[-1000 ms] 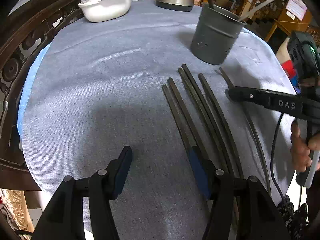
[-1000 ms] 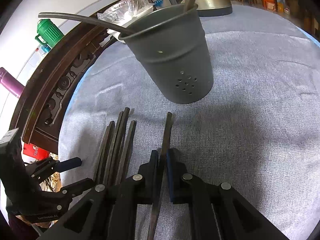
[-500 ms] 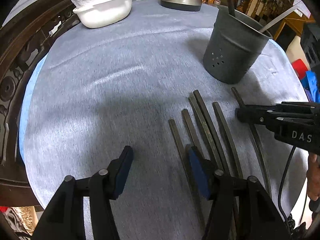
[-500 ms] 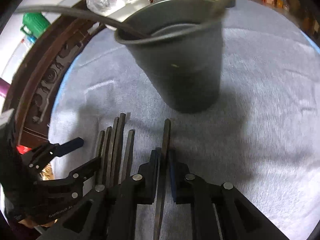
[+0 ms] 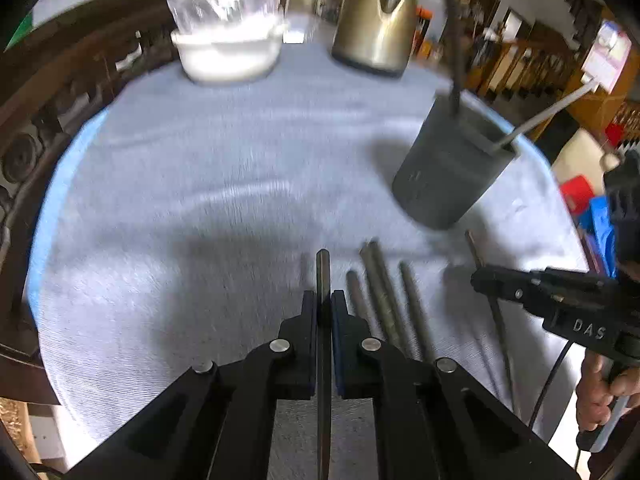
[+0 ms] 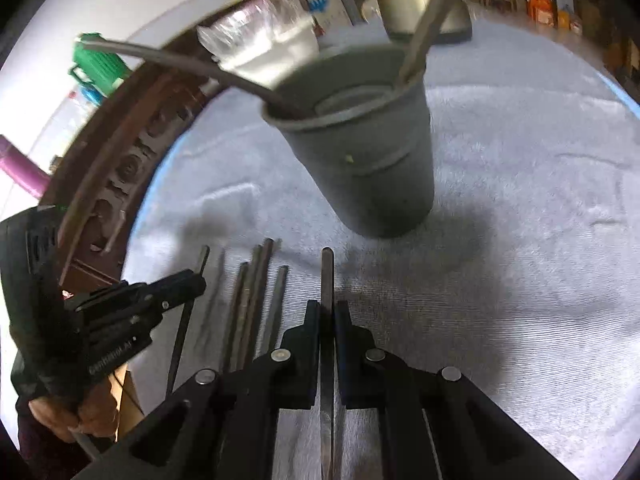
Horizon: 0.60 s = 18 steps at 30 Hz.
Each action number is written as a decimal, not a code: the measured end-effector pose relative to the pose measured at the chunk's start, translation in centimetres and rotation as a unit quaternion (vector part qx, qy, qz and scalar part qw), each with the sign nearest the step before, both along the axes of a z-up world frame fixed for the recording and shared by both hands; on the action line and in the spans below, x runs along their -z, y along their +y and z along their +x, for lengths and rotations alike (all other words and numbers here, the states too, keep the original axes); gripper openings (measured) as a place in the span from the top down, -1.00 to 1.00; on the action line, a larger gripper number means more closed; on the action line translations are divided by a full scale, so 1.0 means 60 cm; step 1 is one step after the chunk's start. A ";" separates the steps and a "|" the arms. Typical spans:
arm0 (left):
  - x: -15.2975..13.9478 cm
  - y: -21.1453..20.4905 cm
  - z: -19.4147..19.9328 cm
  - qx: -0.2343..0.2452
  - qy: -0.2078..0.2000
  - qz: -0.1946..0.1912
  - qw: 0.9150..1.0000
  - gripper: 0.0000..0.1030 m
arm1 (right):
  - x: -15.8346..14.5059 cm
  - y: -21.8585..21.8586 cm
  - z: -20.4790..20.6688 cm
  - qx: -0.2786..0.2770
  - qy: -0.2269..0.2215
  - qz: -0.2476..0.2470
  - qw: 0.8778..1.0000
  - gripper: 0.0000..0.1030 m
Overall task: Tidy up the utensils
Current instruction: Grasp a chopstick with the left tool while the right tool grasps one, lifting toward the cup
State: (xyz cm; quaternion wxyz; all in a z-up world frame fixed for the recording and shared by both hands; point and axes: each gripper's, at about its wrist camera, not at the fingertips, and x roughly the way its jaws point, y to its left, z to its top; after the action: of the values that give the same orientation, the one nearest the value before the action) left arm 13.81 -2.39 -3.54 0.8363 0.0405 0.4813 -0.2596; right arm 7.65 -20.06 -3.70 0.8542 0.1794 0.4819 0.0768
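Nearby, white bowl [image 5: 228,56] and brass kettle [image 5: 376,32] behind grey holder [image 5: 448,176].

Dark chopsticks [image 5: 376,292] — side by side beside grey holder [image 5: 448,176]

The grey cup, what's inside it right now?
Two long utensil handles stick out of the grey cup: a dark curved one and a pale straight one. Their lower ends are hidden inside.
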 end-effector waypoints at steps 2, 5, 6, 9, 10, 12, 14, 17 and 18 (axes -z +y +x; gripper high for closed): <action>-0.029 0.008 -0.008 -0.004 -0.026 -0.021 0.999 0.87 | -0.021 -0.001 -0.015 -0.007 -0.028 0.004 1.000 0.86; -0.070 0.015 -0.022 0.001 -0.063 -0.052 0.997 0.87 | -0.059 0.000 -0.038 -0.015 -0.076 0.005 0.997 0.87; -0.083 0.014 -0.029 0.004 -0.073 -0.059 0.996 0.87 | -0.075 -0.001 -0.045 -0.014 -0.096 0.005 0.995 0.87; -0.136 0.019 -0.057 0.018 -0.112 -0.087 0.990 0.87 | -0.119 -0.010 -0.059 -0.012 -0.148 0.011 0.989 0.87; -0.150 0.015 -0.069 0.021 -0.121 -0.092 0.988 0.87 | -0.134 -0.014 -0.064 -0.010 -0.167 0.014 0.986 0.87; -0.179 0.010 -0.078 0.027 -0.144 -0.103 0.984 0.87 | -0.158 -0.015 -0.064 -0.006 -0.190 0.016 0.982 0.87; -0.204 0.013 -0.086 0.027 -0.172 -0.116 0.978 0.87 | -0.178 -0.021 -0.071 -0.001 -0.216 0.019 0.976 0.87; -0.222 0.018 -0.088 0.021 -0.212 -0.138 0.967 0.87 | -0.202 -0.025 -0.084 0.010 -0.254 0.019 0.967 0.87; -0.226 0.021 -0.086 0.018 -0.215 -0.143 0.966 0.87 | -0.205 -0.027 -0.087 0.013 -0.259 0.017 0.966 0.87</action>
State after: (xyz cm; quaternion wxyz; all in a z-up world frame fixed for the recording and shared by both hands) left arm 8.64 -1.11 10.01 0.9125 -0.0157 0.2473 -0.3254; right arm 2.46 -21.68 8.58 0.9476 0.1745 0.2404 0.1176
